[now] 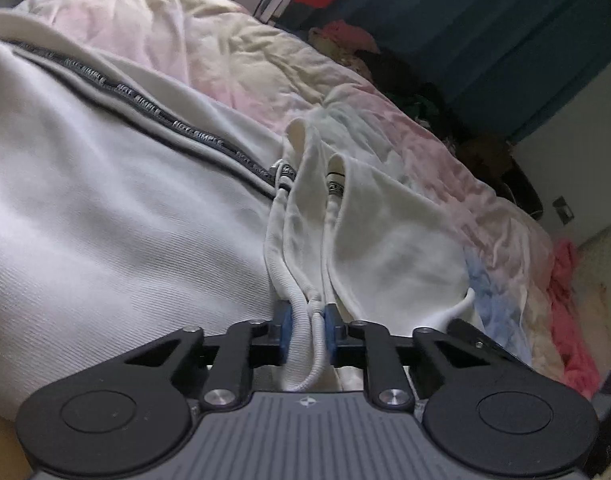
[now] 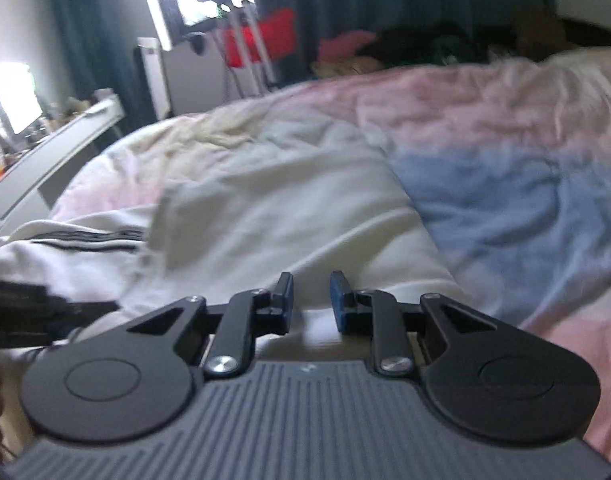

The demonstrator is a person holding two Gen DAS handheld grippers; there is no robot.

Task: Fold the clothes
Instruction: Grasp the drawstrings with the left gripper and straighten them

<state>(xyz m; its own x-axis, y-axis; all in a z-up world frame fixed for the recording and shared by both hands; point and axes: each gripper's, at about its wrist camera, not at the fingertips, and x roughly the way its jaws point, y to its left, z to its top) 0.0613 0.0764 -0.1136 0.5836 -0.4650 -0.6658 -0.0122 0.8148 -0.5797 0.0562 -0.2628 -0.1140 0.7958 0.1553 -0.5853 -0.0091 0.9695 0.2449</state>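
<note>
A white hoodie [image 1: 105, 216] with a dark zip tape lies spread on the bed. My left gripper [image 1: 308, 330] is shut on the hoodie's hood edge and its white drawstrings [image 1: 301, 312], which pass between the blue pads. The hood [image 1: 385, 232] lies ahead to the right. In the right wrist view the hoodie [image 2: 265, 208] shows as white cloth, with its striped part at the left. My right gripper [image 2: 311, 300] is open with nothing between its fingers, just above the white cloth. My left gripper's black body [image 2: 33, 312] shows at that view's left edge.
A crumpled pink, white and blue duvet [image 2: 505, 184] covers the bed. A pile of dark and pink clothes [image 1: 385, 56] lies at the bed's far side. Teal curtains [image 1: 505, 20], a red object on a stand [image 2: 261, 36] and a white desk [image 2: 65, 140] stand beyond.
</note>
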